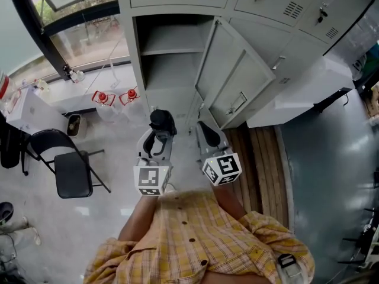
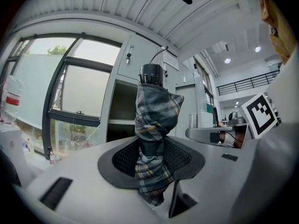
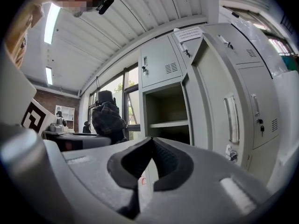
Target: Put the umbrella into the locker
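**Q:** Head view: where's the umbrella (image 1: 162, 121)?
**A:** Upright in your left gripper (image 1: 157, 142), facing the open locker (image 1: 172, 70).
**Q:** Left gripper view?
**A:** The pads (image 2: 124, 157) pinch its folded cloth, so it cannot slip.
**Q:** Right gripper view?
**A:** Your right gripper (image 3: 152, 148) is closed on nothing, kept spare.

The right tongs (image 3: 150, 143) are seen pinched together, nothing caught between. The open locker (image 3: 168, 124) is faced pretty much dead ahead, door (image 3: 217, 101) swung right, plaid umbrella (image 3: 108, 118) spotted off left.
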Demonstrator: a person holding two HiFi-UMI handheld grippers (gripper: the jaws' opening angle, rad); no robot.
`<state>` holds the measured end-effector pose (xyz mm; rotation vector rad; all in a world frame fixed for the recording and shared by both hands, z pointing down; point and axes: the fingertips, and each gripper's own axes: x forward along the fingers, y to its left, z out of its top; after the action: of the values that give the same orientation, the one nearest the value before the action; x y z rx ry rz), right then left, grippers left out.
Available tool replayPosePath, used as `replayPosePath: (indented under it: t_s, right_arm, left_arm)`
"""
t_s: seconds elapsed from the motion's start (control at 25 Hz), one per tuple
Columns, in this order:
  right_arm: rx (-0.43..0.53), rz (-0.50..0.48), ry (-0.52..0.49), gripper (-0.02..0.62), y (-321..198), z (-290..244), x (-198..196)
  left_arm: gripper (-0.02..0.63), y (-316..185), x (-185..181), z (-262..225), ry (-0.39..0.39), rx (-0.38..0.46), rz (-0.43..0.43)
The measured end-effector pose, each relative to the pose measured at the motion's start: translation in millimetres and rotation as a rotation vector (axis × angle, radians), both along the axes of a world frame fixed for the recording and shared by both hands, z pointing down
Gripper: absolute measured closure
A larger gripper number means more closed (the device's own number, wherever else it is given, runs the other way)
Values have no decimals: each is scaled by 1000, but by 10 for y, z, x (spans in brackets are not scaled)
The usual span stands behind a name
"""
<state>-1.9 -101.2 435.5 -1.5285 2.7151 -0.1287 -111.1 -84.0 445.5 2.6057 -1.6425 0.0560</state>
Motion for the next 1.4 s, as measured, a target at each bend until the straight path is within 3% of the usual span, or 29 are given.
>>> replayPosePath:
  t_s: [0.32,0.88,1.12,1.4]
  right_arm:
    - [-5,8,9,597,-290,80,31]
    - [21,-118,-17,597,-798,141,175]
    - [64,-144,15,597,-836,132,205]
    - [32,-161,23,597,-929,257,156]
  left_arm:
    - [449,-269,9,103,-7,-2,-4]
    - [448,-756,218,225,-47,-3,-85]
    - [449,-924,285,211,-45,-30,-110]
    - [448,-1122,210,322,57,-78,-116]
